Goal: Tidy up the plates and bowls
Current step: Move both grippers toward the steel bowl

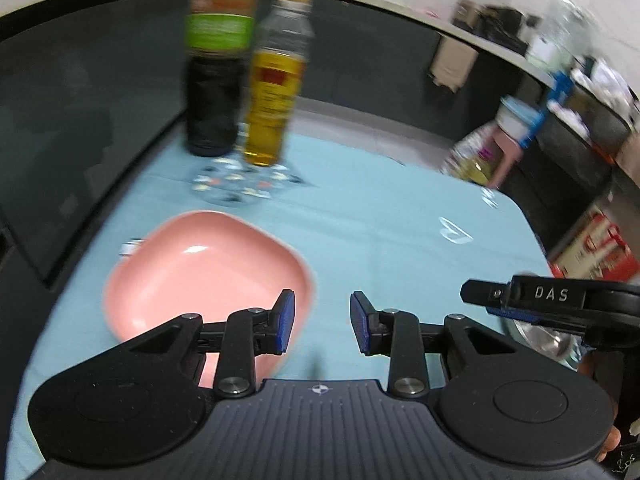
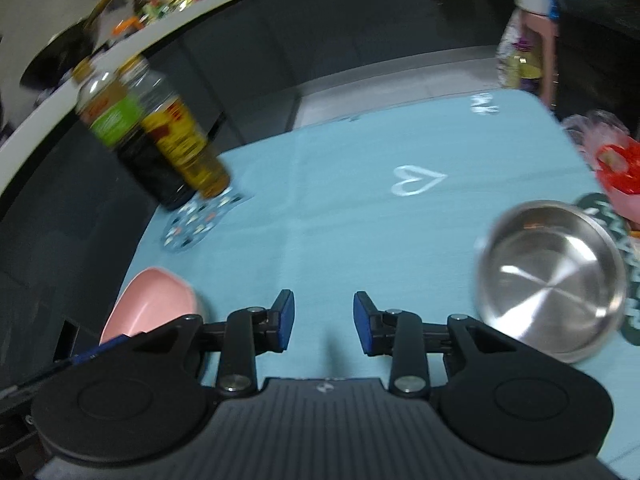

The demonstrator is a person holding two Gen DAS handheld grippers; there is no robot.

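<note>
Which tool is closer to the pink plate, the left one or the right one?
Left. The left tool has one finger over the pink plate's near edge; the right tool is off to the plate's right, beside the steel bowl.

I get even, fairly bright indoor light from overhead in both feeds. Motion blur smears the two bottles [image 1: 240, 80] and everything behind the bench's far edge; the hand-held gripper [image 1: 322, 326] bodies stay crisp. A white glint sits in the pink plate [image 1: 208, 272], and streaky glare in the steel bowl [image 2: 552, 280]. Fisheye distortion bends the bench [image 2: 340, 220] edges and counter line.
</note>
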